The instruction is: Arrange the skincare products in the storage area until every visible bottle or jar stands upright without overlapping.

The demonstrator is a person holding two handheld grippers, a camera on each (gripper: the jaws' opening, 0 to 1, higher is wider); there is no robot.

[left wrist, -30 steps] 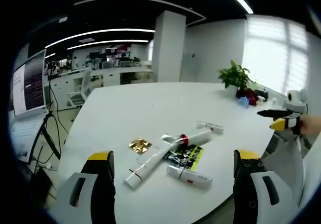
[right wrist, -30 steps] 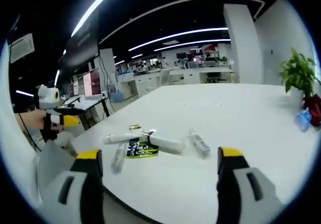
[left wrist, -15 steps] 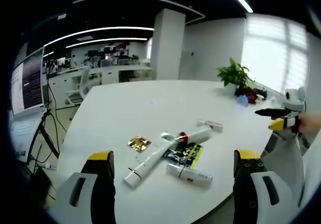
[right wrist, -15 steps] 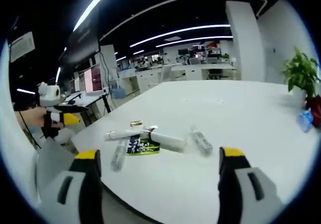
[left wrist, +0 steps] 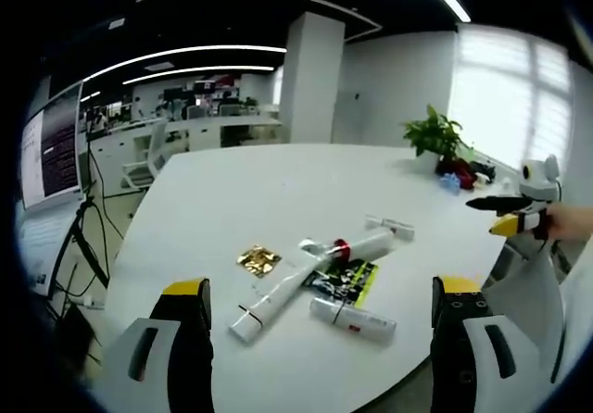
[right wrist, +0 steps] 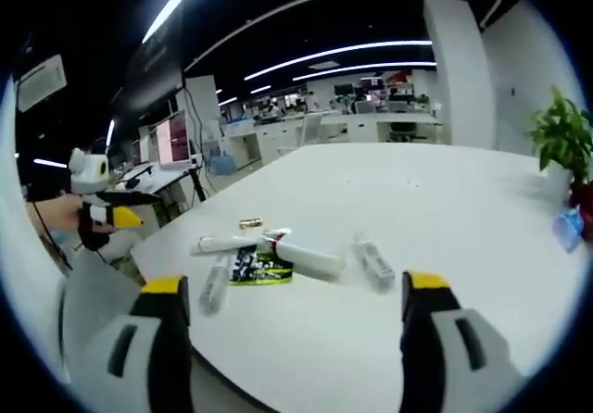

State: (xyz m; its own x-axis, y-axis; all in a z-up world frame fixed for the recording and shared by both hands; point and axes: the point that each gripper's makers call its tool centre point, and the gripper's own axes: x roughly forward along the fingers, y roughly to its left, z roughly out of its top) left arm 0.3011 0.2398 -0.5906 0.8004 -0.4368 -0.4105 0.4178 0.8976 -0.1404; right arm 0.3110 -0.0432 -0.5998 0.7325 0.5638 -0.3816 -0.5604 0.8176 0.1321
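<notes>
Several skincare products lie flat on a white table (left wrist: 278, 191). A long white tube (left wrist: 278, 294) points toward me. Across it lies a white tube with a red band (left wrist: 357, 246). A shorter white bottle (left wrist: 352, 319) rests by a black-and-green sachet (left wrist: 341, 281). A small white tube (left wrist: 389, 227) lies farther off, and a gold packet (left wrist: 258, 260) sits to the left. My left gripper (left wrist: 320, 325) is open, short of the pile. In the right gripper view the sachet (right wrist: 257, 267), red-banded tube (right wrist: 306, 256) and small tube (right wrist: 373, 260) lie ahead of my open right gripper (right wrist: 292, 325).
A potted plant (left wrist: 435, 140) with red and blue items stands at the table's far right. The other gripper (left wrist: 514, 214) shows at the right edge, held in a hand. Office desks and monitors (right wrist: 171, 144) fill the background. Bare tabletop stretches beyond the products.
Both views have shifted slightly; the right gripper view has drawn a little closer to the table. The products have not moved and both grippers stay open.
</notes>
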